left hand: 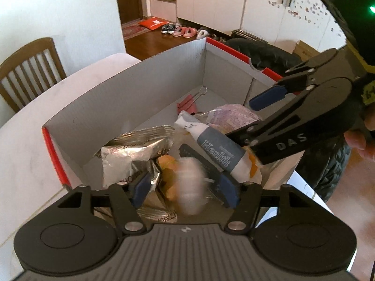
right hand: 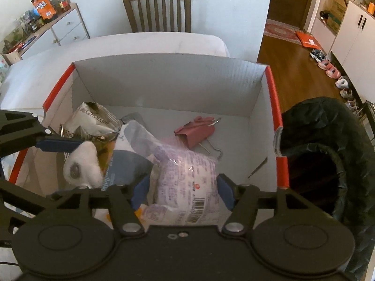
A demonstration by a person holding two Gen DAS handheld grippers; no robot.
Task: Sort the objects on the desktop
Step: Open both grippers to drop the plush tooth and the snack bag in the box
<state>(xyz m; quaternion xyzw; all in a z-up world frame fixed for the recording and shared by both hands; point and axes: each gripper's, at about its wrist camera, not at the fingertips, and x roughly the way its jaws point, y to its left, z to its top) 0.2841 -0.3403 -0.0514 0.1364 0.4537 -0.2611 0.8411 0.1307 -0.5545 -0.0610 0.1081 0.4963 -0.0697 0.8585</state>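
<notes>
Both hands over the open cardboard box (right hand: 164, 82), which sits on the white table (right hand: 140, 44). Both tools tilt steeply down into it.

Left gripper (left hand: 185, 187): jaws spread. A white roll (right hand: 80, 166) sits between its pads without touching either. It is smeared in the left wrist view, so I judge it loose and dropping, not pinched. Seen from the right wrist, the roll is at 9 o'clock of the right tool, beside one blue left fingertip.

Right gripper (right hand: 182, 188): jaws spread around a purple-printed packet (right hand: 187, 178). There is a gap at the left-hand pad and the other pad is right at the wrapper's edge. I see no squeeze. The packet's long axis runs 12 to 6, along the tool's line and across its closing direction. It rests on a grey "Health" sachet (left hand: 218, 152).

Also in the box:
- crumpled foil pouch (left hand: 131, 154), at 10 o'clock of the right tool
- pink binder clip (right hand: 194, 133), at 12 o'clock, just beyond the packet and apart from it

A black-lined bin (right hand: 328, 152) stands outside the box wall at 3 o'clock.

Judgement: both pieces are already inside the box and count as sorted. The right tool is nearer the packet and the clip; the left is nearer the roll and the foil. The next move is probably to lift both tools up and back toward 6 o'clock, clear of the pile. No unsorted thing shows on the visible table.
</notes>
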